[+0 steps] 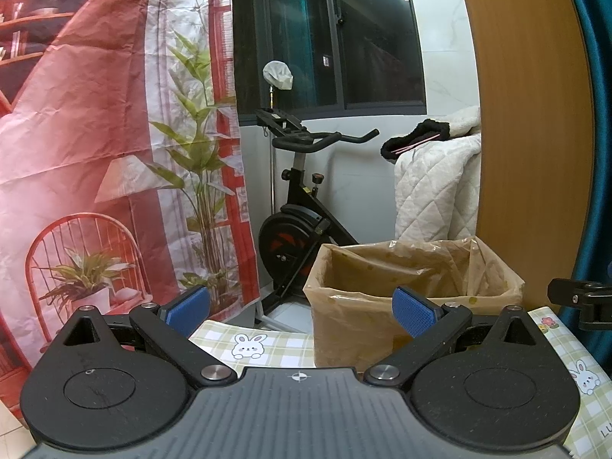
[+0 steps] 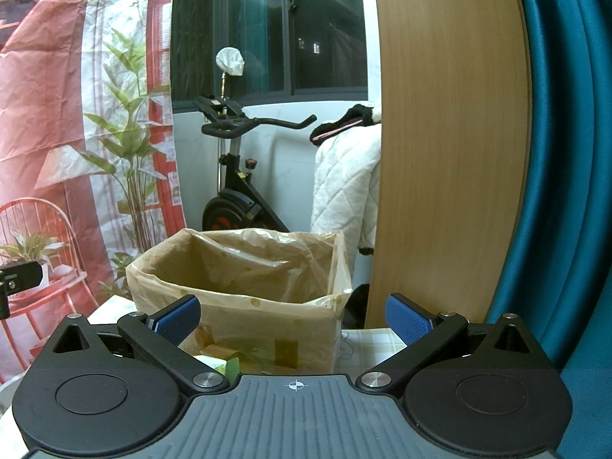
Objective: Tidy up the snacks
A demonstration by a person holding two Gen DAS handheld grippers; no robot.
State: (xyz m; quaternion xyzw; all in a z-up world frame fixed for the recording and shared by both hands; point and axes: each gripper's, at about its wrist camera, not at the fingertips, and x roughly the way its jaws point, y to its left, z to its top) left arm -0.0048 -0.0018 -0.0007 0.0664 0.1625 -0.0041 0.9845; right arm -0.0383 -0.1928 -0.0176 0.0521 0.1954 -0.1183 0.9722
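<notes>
I have both grippers raised over the table [image 1: 267,348]; my left gripper [image 1: 302,311] has its jaws spread wide with nothing between the blue pads [image 1: 189,308], and my right gripper [image 2: 292,317] is likewise released and empty.

Much is hidden from me here; the inside of the box [image 1: 413,306] is screened by its near wall and by the brown plastic liner [image 2: 244,267] folded over its rim, so I cannot tell what lies in it. In the right wrist view a small green and pale packet [image 2: 225,365], perhaps a snack, peeps out just above my gripper body at the foot of the box; most of it is cut off, so I cannot say which way it points or where its long axis runs. The tablecloth with its rabbit print [image 1: 248,344] shows only in patches around the gripper.

The box stands on the table straight ahead of the right gripper and ahead and to the right of the left one; its opening faces up and its longer side runs across my view. A wooden panel [image 2: 451,145] rises just beside it on the right; an exercise bike [image 1: 302,206] stands behind it on the floor, beside a printed backdrop [image 1: 95,134].
</notes>
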